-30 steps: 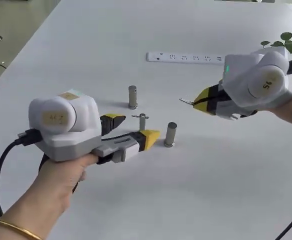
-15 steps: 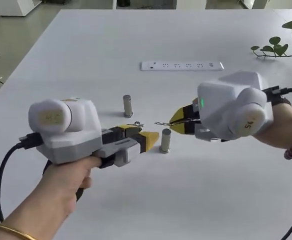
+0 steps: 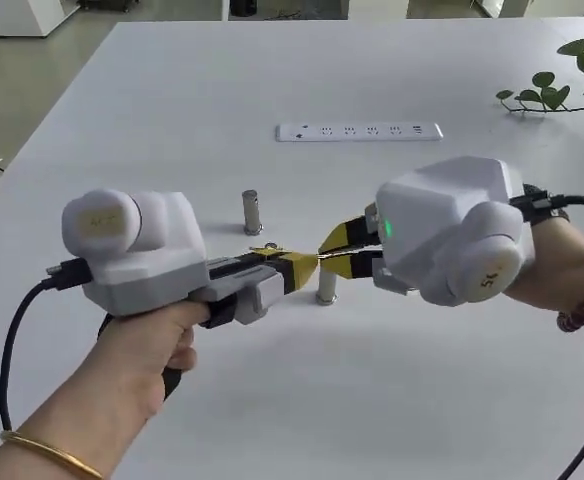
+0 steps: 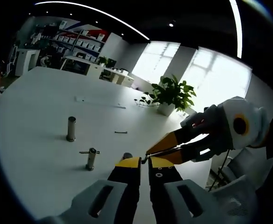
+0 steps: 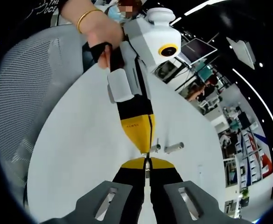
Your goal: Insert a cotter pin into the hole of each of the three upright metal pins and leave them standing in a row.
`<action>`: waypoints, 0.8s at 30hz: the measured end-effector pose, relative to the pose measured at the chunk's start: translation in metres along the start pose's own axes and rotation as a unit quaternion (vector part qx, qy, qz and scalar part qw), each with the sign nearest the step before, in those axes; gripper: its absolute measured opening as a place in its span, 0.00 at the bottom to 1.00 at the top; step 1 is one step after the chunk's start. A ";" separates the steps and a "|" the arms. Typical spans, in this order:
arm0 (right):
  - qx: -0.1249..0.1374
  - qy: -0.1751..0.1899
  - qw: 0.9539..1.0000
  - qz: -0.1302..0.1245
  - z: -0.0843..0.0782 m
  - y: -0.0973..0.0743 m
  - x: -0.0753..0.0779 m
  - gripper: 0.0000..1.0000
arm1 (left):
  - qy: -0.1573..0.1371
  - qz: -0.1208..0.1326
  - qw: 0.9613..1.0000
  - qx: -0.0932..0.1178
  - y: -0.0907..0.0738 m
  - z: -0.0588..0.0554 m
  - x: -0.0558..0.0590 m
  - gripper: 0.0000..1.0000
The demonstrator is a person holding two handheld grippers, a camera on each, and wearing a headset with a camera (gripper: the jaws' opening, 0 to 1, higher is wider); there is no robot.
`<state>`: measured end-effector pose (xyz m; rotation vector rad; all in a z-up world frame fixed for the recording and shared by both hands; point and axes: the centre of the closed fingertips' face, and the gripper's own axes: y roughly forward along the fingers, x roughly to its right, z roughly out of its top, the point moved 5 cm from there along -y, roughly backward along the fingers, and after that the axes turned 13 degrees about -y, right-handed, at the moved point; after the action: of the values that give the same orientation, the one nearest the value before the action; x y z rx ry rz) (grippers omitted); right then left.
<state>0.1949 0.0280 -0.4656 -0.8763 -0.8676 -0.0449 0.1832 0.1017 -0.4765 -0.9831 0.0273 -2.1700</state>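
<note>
Three upright metal pins stand on the white table. The far pin is bare. The middle pin has a cotter pin through it. The near pin stands just behind the jaw tips. My right gripper is shut on a thin cotter pin. My left gripper meets it tip to tip above the table, with its jaws shut on the cotter pin's free end.
A spare cotter pin lies loose on the table beyond the pins. A white power strip lies further back, and a green plant is at the far right edge. Cables trail from both grippers.
My right gripper came down and left with the cotter pin until its tips met the left gripper's. The left jaws, open beside the middle pin a second ago, have shut.
</note>
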 end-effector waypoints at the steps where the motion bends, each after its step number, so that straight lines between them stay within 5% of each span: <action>1: 0.000 -0.001 1.000 0.001 0.000 0.000 0.000 0.00 | -0.003 -0.001 1.000 0.000 0.000 0.000 0.000 0.03; 17: -0.005 -0.011 1.000 0.001 0.003 0.003 -0.003 0.00 | -0.027 -0.009 1.000 0.003 0.000 -0.002 -0.001 0.01; 24: 0.005 0.022 1.000 0.007 0.002 0.004 -0.004 0.00 | -0.015 -0.010 1.000 -0.004 -0.001 -0.004 -0.002 0.00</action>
<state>0.1920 0.0304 -0.4705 -0.8692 -0.8206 -0.0470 0.1810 0.1021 -0.4799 -1.0257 0.0129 -2.1738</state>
